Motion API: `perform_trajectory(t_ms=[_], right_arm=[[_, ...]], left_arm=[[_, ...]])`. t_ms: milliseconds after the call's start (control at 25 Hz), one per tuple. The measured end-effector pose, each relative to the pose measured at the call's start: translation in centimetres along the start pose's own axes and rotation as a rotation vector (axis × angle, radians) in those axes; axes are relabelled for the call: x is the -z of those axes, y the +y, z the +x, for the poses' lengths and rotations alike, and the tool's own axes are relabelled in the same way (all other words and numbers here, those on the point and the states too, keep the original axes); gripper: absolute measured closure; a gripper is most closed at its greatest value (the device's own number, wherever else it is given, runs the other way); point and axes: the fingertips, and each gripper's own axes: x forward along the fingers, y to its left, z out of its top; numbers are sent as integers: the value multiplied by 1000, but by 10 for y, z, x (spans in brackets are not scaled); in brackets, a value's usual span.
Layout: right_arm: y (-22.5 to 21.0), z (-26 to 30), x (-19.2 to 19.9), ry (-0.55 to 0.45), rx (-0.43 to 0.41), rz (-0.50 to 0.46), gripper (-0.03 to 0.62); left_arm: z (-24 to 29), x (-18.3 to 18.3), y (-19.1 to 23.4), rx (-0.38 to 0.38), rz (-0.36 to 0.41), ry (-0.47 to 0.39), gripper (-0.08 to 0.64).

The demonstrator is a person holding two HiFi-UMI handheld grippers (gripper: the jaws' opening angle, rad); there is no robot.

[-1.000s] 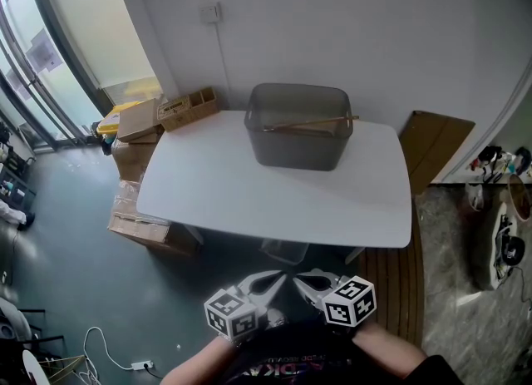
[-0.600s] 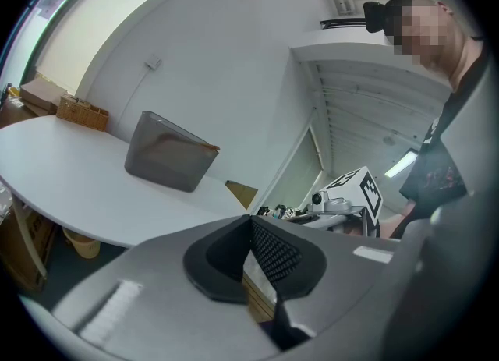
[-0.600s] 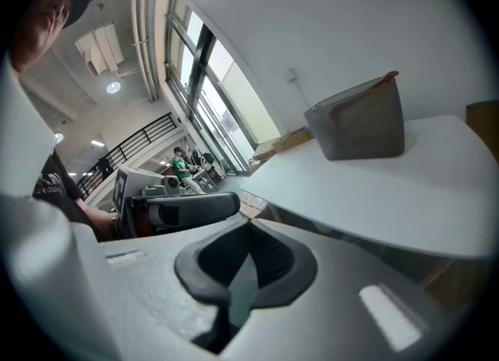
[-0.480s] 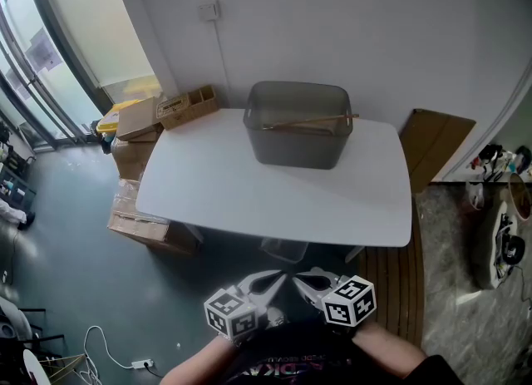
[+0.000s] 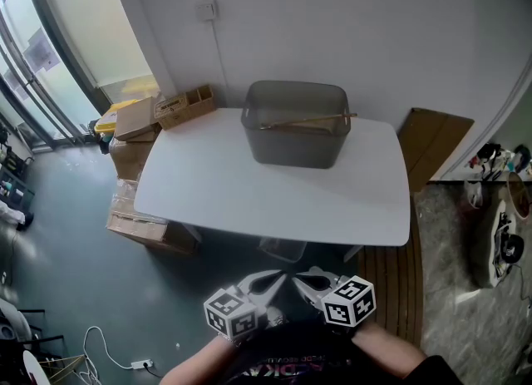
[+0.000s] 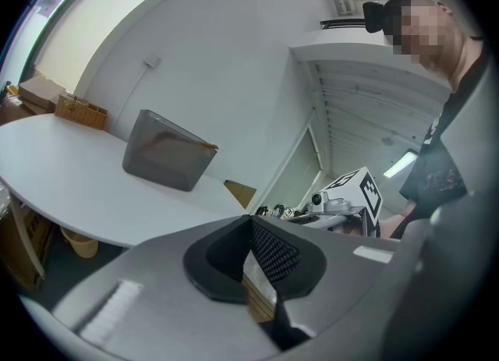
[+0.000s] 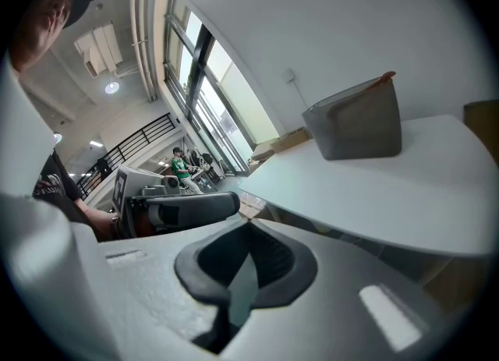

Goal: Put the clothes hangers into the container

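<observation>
The surface [image 5: 249, 196] is smooth, matt white. The container [image 5: 293, 149] looks like smoky, half-clear grey plastic with a slight sheen. The hanger [image 5: 309, 122] is pale wood. The boxes [image 5: 137, 121] are plain brown cardboard. The fingers [image 6: 274, 252] carry black, dotted, rubbery pads set in matt grey plastic shells. The floor planks [image 5: 395, 283] look wooden.
</observation>
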Motion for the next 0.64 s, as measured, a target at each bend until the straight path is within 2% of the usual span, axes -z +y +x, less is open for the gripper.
perform_trajectory(t_ms=[640], right_arm=[[5, 2, -1, -2, -9, -5, 591]], left_arm=[[-3, 0, 0, 1, 4, 6, 554]])
